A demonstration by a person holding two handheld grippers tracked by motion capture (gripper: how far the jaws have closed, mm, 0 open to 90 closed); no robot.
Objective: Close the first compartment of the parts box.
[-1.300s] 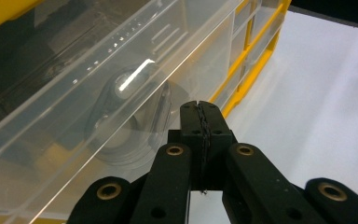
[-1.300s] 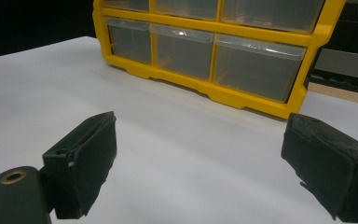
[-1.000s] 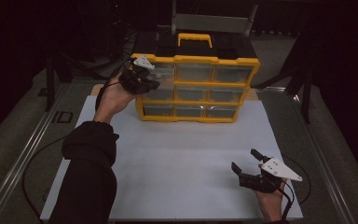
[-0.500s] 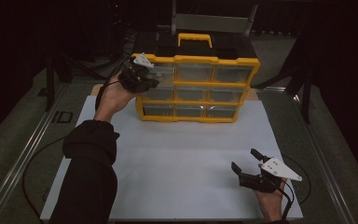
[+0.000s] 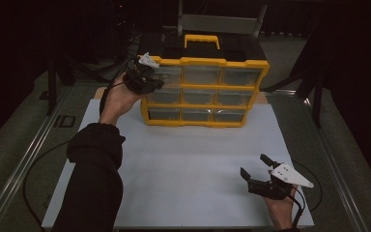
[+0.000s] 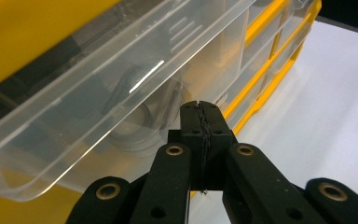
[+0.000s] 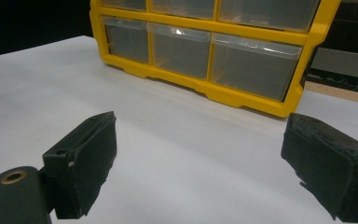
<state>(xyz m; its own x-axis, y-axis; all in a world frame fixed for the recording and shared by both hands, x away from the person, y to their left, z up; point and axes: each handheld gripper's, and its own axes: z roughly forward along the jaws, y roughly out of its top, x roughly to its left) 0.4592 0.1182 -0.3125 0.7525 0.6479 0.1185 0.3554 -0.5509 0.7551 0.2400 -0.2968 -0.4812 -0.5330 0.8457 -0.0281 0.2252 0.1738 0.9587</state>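
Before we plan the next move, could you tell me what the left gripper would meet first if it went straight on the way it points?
Probably the clear drawer front of the yellow organiser; the shut left gripper looks almost against it already.

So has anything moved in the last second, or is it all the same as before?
Nothing visibly changed. The left tool stays shut at the top left drawer of the yellow drawer cabinet, nothing clamped between its jaws, and the right tool rests open over the white table mat, away from the cabinet.
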